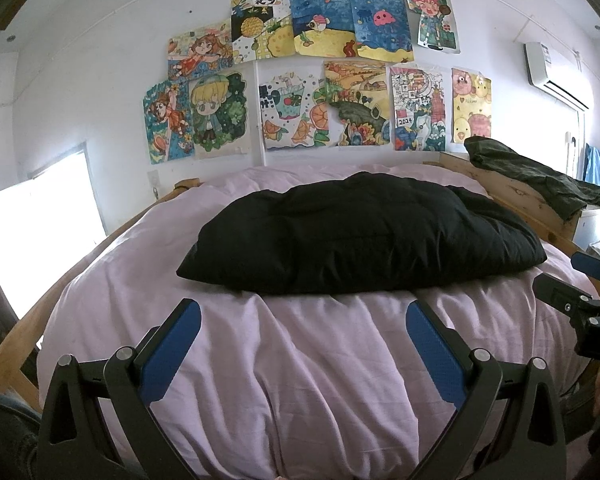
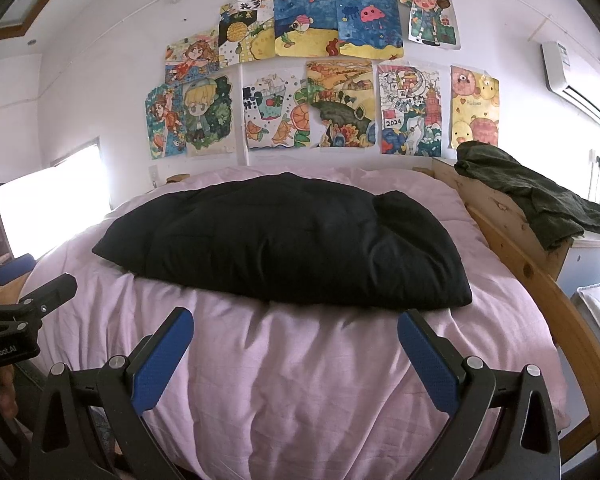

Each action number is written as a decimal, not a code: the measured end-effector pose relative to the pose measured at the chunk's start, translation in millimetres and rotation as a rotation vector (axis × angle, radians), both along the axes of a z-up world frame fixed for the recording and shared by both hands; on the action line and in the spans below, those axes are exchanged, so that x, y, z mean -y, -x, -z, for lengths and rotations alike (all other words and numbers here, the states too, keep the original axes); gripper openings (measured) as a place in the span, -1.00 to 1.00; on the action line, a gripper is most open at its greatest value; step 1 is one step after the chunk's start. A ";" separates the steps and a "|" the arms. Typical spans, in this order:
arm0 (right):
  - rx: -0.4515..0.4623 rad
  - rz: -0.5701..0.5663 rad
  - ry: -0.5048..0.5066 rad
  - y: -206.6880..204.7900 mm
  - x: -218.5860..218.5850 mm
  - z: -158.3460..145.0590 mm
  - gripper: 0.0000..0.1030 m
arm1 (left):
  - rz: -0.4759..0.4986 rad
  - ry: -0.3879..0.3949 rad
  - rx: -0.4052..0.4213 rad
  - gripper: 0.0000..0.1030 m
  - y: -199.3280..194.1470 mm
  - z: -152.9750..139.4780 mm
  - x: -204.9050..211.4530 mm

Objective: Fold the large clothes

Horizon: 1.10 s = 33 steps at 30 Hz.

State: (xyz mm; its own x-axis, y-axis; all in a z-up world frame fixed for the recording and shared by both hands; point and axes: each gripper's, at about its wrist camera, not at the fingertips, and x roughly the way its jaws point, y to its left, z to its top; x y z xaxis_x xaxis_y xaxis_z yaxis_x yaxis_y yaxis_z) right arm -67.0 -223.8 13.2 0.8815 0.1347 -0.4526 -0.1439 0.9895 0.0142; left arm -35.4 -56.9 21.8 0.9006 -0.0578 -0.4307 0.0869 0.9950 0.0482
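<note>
The black padded garment (image 1: 360,236) lay bunched in a puffy, folded-over heap across the middle of the bed, resting on the pale pink duvet (image 1: 300,360), and nothing was touching it. Short of its near edge, the left gripper (image 1: 304,320) hovered over the bedding, blue-padded fingers (image 1: 176,344) spread wide and holding nothing. The right gripper (image 2: 296,326) matched it, fingers (image 2: 428,356) wide apart and empty, just short of the garment (image 2: 292,240). In the left view, the right tool's black body showed at the far right edge. Out to the right ran the wooden bed frame (image 2: 508,224), with a dark green garment (image 2: 540,196) draped over it. Colourful drawings (image 1: 320,76) covered the white wall behind, and an air conditioner (image 1: 552,76) sat high on the right.
</note>
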 end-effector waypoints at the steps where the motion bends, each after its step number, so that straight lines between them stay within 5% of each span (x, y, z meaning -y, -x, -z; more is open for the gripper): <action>1: 0.000 0.000 0.000 -0.1 0.1 0.2 1.00 | 0.000 0.000 0.000 0.96 0.0 0.0 -0.3; 33: -0.002 0.000 -0.001 -0.2 -0.4 -1.2 1.00 | 0.007 -0.006 0.003 0.96 -0.1 2.5 -4.9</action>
